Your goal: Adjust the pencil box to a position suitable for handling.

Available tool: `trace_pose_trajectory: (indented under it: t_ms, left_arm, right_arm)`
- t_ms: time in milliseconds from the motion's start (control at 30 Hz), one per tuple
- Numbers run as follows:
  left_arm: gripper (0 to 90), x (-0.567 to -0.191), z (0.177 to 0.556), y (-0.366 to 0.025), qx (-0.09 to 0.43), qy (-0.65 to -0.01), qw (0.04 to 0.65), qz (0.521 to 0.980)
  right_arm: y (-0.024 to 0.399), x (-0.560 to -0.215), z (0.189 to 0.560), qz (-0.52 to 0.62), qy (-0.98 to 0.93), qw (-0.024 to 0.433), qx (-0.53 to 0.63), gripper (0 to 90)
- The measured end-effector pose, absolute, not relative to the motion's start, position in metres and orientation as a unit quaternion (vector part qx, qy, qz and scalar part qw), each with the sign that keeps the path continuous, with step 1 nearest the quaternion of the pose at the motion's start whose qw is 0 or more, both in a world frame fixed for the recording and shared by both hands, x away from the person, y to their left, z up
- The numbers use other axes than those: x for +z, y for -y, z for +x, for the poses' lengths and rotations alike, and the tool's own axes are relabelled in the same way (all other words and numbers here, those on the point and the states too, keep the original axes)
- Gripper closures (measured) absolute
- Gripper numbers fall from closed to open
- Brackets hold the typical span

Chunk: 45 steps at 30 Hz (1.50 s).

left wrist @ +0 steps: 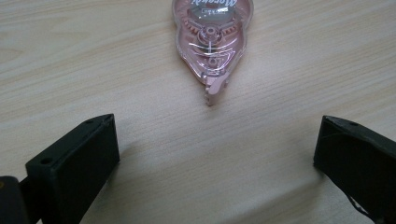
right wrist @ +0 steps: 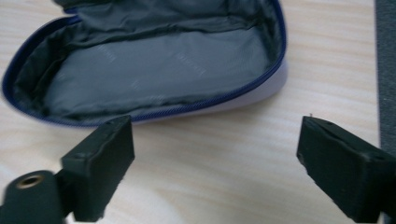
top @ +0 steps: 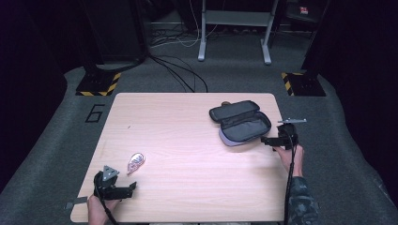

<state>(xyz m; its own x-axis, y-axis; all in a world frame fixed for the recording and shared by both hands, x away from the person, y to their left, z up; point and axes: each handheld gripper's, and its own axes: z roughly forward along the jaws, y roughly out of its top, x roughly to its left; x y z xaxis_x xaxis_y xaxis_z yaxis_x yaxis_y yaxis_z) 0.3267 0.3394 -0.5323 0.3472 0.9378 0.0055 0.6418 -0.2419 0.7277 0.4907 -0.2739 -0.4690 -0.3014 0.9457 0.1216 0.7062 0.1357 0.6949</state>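
Nearest the lens in the high view, the left gripper [top: 123,188] lies at the table's [top: 187,187] front-left corner with its jaws spread and nothing between them, and the pink correction-tape dispenser [top: 135,162] rests on the wood just beyond it, at about one o'clock from the jaw tips; this hand is by far the nearer one to it. The dispenser's long axis runs from seven o'clock to one o'clock, its narrow end toward the gripper. Across the table, well apart, the open pencil case [top: 240,122] lies at the back-right, its long axis from eight o'clock to two o'clock, and the right gripper [top: 266,140] hangs just beside its near-right rim, jaws pointing at nine o'clock, spread and empty. In the left gripper view the two black jaws stand wide, bare wood between them, and the dispenser [left wrist: 212,42] sits dead ahead at twelve o'clock, apart from both, its tape tip pointing back at six o'clock, so I judge a straight push forward would bring the jaws round its narrow end. In the right gripper view the jaws are likewise parted with nothing held, and the case [right wrist: 154,65] lies ahead from ten to twelve o'clock, its grey lining bare, its long axis crossing the view from nine to three o'clock.
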Motion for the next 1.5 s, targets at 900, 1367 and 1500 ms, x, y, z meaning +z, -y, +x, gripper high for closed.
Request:
trace_pose_trajectory:
  t_ms: [900, 1367, 1500]
  left_arm:
    - [0.2, -0.531, 0.330, -0.335, 0.222, -0.522, 0.322, 0.758]
    - [0.2, -0.531, 0.330, -0.335, 0.223, -0.521, 0.322, 0.758]
    - [0.2, -0.531, 0.330, -0.335, 0.223, -0.521, 0.321, 0.758]
  right_arm:
    - [0.273, -0.481, 0.552, 0.613, -0.705, 0.214, 0.285, 73.4]
    - [0.262, -0.480, 0.534, 0.616, -0.706, 0.195, 0.289, 84.9]
    - [0.261, -0.486, 0.522, 0.617, -0.703, 0.189, 0.298, 85.7]
